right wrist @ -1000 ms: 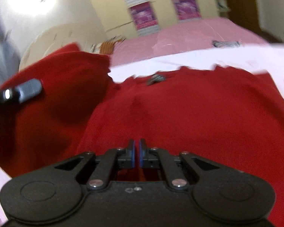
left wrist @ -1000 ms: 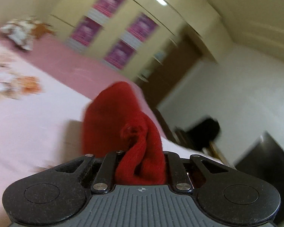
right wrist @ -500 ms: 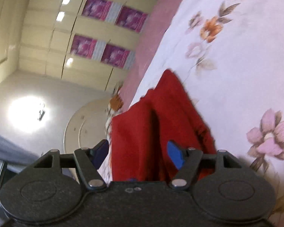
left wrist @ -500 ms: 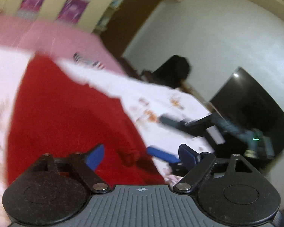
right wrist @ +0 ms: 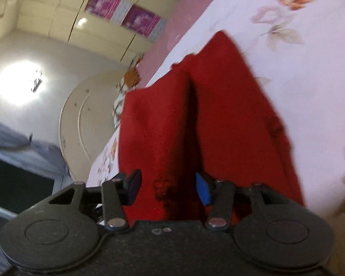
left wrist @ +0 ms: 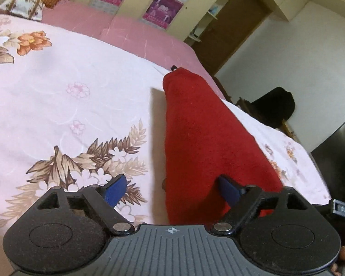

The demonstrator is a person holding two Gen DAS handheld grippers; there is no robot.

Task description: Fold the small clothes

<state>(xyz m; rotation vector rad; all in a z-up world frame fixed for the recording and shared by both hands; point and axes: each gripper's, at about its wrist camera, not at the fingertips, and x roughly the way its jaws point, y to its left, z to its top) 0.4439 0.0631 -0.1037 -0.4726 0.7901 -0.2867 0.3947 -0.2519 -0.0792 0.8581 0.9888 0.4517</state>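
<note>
A second ago the left gripper (left wrist: pixel 171 189) was clenched on a bunched wad of the red garment (left wrist: pixel 207 138) and the right gripper (right wrist: pixel 168 187) was pinched shut over the cloth spread wide. Now the garment lies folded into a long narrow strip on the floral bedsheet (left wrist: pixel 69 87), running from the left gripper toward 12 o'clock in its view.

The left jaws are released and opening; the near end of the strip lies between them, the right-hand pad close against the cloth, the left pad over bare sheet. The right jaws are closing, with the red cloth and its dark centre crease between the pads, not yet pressed as far as I can tell.

From the left view, open sheet spreads from 9 to 11 o'clock, up to a pink cover (left wrist: pixel 126 30) and a pillow (left wrist: pixel 23 4) at the far corner. The bed's edge runs close along the strip's 2 o'clock side, with a dark chair (left wrist: pixel 276 105) beyond. In the right view, bare sheet lies at 1 to 3 o'clock.
</note>
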